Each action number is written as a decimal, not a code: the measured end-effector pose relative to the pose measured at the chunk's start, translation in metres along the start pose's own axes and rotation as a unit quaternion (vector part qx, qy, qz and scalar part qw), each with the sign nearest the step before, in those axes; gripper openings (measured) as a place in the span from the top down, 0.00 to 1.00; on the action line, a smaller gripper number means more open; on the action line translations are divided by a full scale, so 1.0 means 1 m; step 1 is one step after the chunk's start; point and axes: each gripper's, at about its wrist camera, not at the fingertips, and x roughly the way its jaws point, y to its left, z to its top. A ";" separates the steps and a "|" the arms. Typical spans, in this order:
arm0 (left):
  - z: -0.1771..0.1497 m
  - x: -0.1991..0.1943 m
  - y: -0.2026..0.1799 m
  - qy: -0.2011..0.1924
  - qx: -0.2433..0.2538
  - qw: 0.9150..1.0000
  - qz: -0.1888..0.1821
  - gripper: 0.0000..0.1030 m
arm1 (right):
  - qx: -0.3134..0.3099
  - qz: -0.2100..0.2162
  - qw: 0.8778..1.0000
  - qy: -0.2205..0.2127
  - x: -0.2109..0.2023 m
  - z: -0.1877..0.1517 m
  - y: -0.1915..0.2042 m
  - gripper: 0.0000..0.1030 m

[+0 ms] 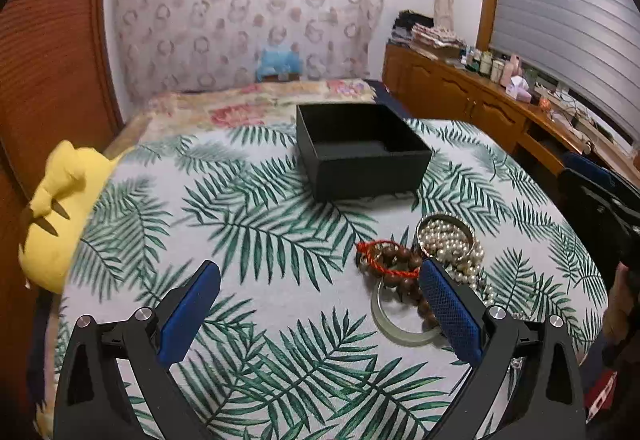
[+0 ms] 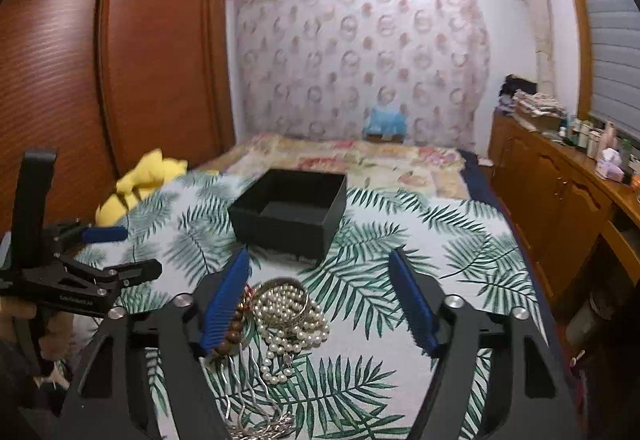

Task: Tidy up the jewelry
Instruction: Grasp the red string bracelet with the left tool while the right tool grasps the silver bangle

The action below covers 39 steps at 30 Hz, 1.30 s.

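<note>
The left gripper (image 1: 320,276) and right gripper (image 2: 320,272) both hovered with fingers spread wide, empty. Just ahead, a jewelry heap, with pearl necklace (image 2: 286,314), wooden bead bracelet (image 1: 394,260) and pale bangle (image 1: 400,332), lay on the leaf-print cloth (image 1: 248,232); beyond stood the open black box (image 1: 360,151)

An open black box (image 1: 362,149) sits empty beyond a heap of pearls (image 1: 450,244), wooden beads (image 1: 394,264), and a pale bangle (image 1: 400,328).

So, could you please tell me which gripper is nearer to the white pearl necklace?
Right. The right gripper hangs open directly over the white pearl necklace; the left gripper is open too, with the necklace beyond its right finger.
</note>
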 end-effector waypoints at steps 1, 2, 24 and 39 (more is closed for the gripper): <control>-0.001 0.003 0.000 0.004 0.001 1.000 -0.002 0.06 | -0.006 0.006 1.000 0.014 0.009 0.000 0.001 0.37; -0.002 0.006 0.001 0.008 0.001 1.000 -0.005 0.06 | -0.012 0.012 1.000 0.026 0.016 -0.002 0.002 0.43; -0.001 0.053 0.004 0.058 0.001 0.996 -0.072 0.35 | -0.033 0.072 0.981 0.179 0.126 -0.020 -0.003 0.73; 0.027 0.064 0.002 0.059 -0.006 0.993 -0.105 0.46 | -0.023 0.063 0.989 0.133 0.100 -0.009 -0.019 0.94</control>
